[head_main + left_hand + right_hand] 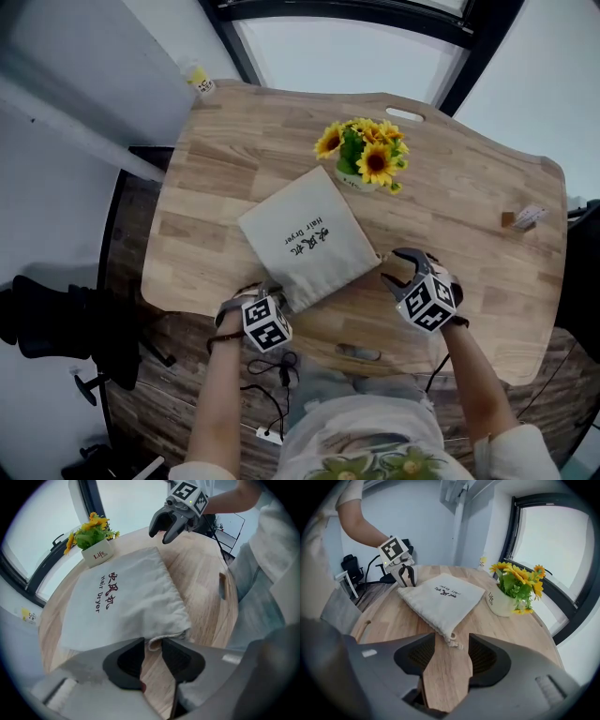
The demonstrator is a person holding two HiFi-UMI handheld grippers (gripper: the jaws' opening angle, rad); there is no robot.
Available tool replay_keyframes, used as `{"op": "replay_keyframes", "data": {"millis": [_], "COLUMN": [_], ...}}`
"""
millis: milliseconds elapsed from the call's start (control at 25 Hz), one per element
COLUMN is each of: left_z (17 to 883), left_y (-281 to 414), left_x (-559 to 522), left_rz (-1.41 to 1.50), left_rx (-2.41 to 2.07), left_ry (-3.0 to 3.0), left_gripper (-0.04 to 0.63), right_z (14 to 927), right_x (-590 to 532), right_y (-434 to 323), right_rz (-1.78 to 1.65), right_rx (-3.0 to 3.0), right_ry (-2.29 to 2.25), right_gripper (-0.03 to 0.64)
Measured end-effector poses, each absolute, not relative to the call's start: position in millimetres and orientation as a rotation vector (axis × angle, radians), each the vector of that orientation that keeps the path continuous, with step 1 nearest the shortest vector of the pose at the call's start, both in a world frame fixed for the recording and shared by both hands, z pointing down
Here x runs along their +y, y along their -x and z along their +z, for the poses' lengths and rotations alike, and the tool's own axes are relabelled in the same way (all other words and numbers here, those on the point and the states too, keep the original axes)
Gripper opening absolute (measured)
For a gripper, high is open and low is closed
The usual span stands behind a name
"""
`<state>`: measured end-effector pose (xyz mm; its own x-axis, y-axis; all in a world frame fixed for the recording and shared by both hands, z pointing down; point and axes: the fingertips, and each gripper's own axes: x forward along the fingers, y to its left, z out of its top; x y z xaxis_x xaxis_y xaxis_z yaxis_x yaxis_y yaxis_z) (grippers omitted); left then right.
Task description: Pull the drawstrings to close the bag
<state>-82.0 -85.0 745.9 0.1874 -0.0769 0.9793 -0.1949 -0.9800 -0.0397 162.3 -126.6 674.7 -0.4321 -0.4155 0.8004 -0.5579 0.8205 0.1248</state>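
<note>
Two grippers meet the table [450,216] at its near edge, one at each near corner of the bag [305,234].

Over on the left, the left gripper [153,649] points down at the bag's near-left corner. Its jaws stand narrow, partly closed, and a small rolled cord end [154,643] sticking out of that corner fills the gap between them, with both pads touching it. Nothing else is in that grip.

Moving across, the bag lies flat in the middle of the wooden top, turned at a slant, with its dark print facing up. Its gathered, slightly puckered edge runs along the side nearest the person, from one gripper to the other. Just beside its far edge stands a white pot of sunflowers [366,159], upright.

Further right, the right gripper [452,641] is held low over the wood at the bag's near-right corner. Its jaws are wide apart and hold nothing. A knot [453,638] of cord from that corner lies on the table between the two tips, clear of both pads.

Well off to the right, a small block [522,217] sits alone near the table's edge.
</note>
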Motion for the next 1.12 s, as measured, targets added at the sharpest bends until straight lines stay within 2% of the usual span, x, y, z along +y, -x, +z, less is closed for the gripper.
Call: {"op": "replay_keyframes", "data": {"millis": [360, 680, 960, 1120], "left_z": [745.7, 741.0, 738.2, 738.1], "left_y": [75.3, 81.8, 95.6, 94.4], "left_x": [-78.6, -75.7, -70.8, -70.6], "left_rz": [1.756, 1.578, 1.538, 1.544], "left_rx": [-0.341, -0.554, -0.726, -0.735], "left_ry": [-2.315, -2.227, -2.166, -2.167], "left_gripper": [0.02, 0.02, 0.02, 0.02], "right_z": [703.5, 722.2, 724.8, 718.3], "right_x": [-127.3, -113.3, -106.7, -121.6], "right_y": [-170.1, -167.2, -167.6, -163.6], "right_rz": [0.179, 0.203, 0.254, 0.192], "right_rx": [-2.008, -1.953, -1.943, -1.965], "right_ry": [-0.485, -0.323, -0.304, -0.362], "right_gripper": [0.238, 0.239, 0.221, 0.261]}}
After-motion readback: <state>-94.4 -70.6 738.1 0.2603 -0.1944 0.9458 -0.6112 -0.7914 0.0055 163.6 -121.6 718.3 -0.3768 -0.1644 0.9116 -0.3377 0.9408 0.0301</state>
